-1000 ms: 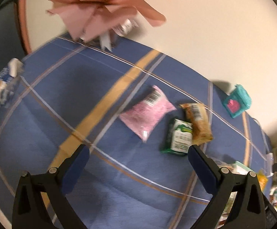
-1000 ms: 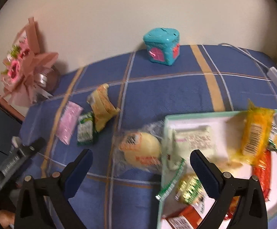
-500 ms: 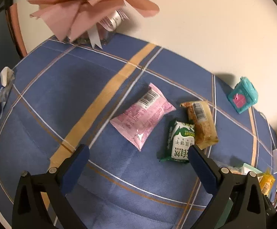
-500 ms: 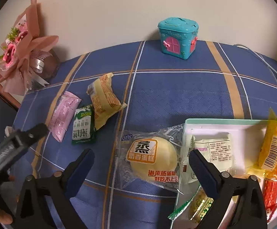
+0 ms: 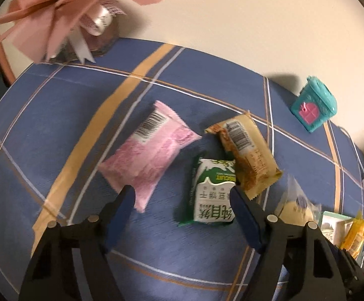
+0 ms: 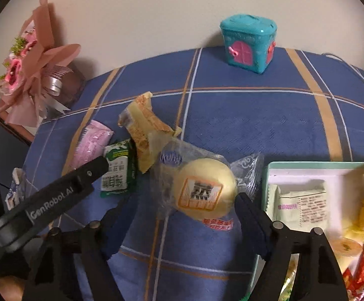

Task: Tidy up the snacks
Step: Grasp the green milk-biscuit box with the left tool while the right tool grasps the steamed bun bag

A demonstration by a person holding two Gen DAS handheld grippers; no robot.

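The wrapped steamed bun [image 6: 204,188] lies on the blue plaid tabletop [image 6: 257,125], just beside the tray [image 6: 267,175] of sorted snacks. My right hand-held gripper [image 6: 182,213] has dropped closer and its jaws are closing around the bun without pressing yet. My left hand-held gripper [image 5: 182,198] is likewise closing, unclamped, over the green biscuit pack [image 5: 213,195], between the pink packet [image 5: 154,150] and tan bar [image 5: 247,155]. Both pickups look imminent. Only the right view shows the tray's contents; only the left shows the barcodes.

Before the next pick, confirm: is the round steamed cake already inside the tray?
No, the steamed cake in its clear wrapper lies on the blue tablecloth, left of the tray.
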